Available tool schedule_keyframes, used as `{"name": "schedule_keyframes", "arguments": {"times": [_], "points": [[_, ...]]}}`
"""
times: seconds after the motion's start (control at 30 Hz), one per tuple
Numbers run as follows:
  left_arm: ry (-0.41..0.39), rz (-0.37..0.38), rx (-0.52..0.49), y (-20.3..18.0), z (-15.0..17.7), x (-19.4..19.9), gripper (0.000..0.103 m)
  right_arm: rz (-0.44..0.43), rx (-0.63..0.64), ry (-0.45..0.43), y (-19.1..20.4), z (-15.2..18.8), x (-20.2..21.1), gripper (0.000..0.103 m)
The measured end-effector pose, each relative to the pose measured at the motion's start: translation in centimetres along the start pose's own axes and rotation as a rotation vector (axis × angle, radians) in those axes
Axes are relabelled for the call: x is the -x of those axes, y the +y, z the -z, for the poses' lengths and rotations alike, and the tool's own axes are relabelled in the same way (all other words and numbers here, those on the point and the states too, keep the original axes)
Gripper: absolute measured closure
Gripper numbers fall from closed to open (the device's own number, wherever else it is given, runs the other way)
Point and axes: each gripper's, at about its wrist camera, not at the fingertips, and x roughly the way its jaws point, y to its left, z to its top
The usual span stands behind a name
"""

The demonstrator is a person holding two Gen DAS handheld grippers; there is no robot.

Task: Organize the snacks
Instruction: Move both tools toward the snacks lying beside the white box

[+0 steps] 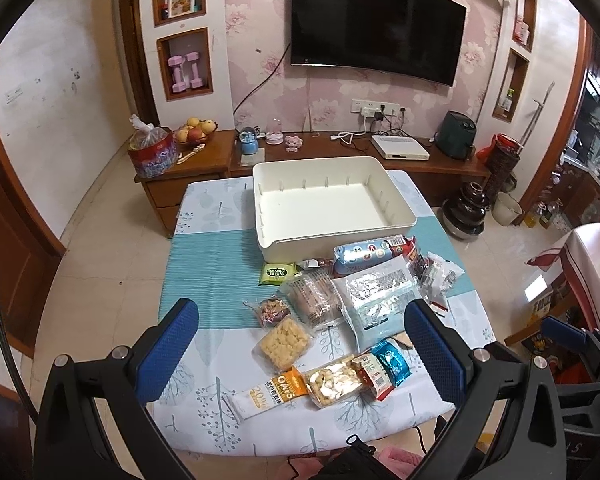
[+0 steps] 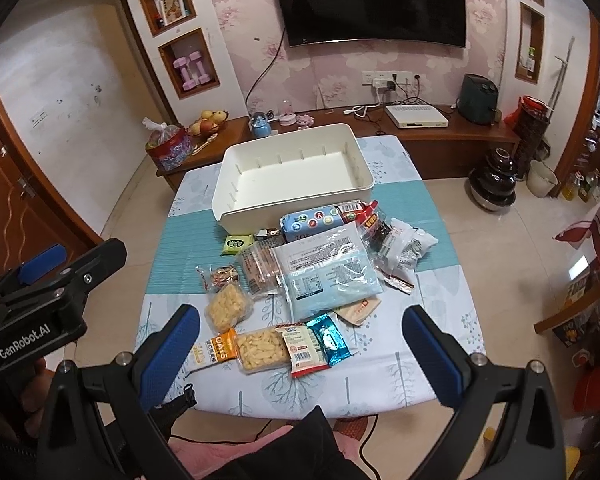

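Both grippers' fingers spread, empty. Right gripper (image 2: 300, 356) nearer: snack row (image 2: 276, 346) at 12 o'clock, long axis crosswise; bin (image 2: 260, 216) beyond.

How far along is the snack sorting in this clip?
Nothing is done: the white bin holds nothing. Nothing in hand: left gripper and right gripper hover open above the table. Every snack, from the oats bar to the big blue bag, remains outside.

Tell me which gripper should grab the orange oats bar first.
Probably the left gripper: the oats bar lies at the pile's near left end, nearer its open fingers than the right gripper.
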Motion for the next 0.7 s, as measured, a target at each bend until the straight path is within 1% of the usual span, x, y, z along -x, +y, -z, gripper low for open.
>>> {"name": "schedule_keyframes", "arguments": {"times": [0.2,0.37,0.57,0.7], "points": [[0.02,0.029,-0.041,0.7,-0.2,-0.4,0.001,0.039,-0.072,-0.01,0.4,0.5,-0.2,0.001],[0.028,0.053,-0.059,0.6,-0.5,-1.0,0.001,0.066,-0.107,-0.011,0.4,0.8,-0.1,0.001],[0.032,0.078,-0.083,-0.6,-1.2,-1.7,0.001,0.086,-0.152,-0.033,-0.8,0.5,0.1,0.001],[0.035,0.082,-0.075,-1.7,-1.8,-2.4,0.001,0.088,-0.176,-0.033,-2.3,0.1,-0.3,0.001]]}}
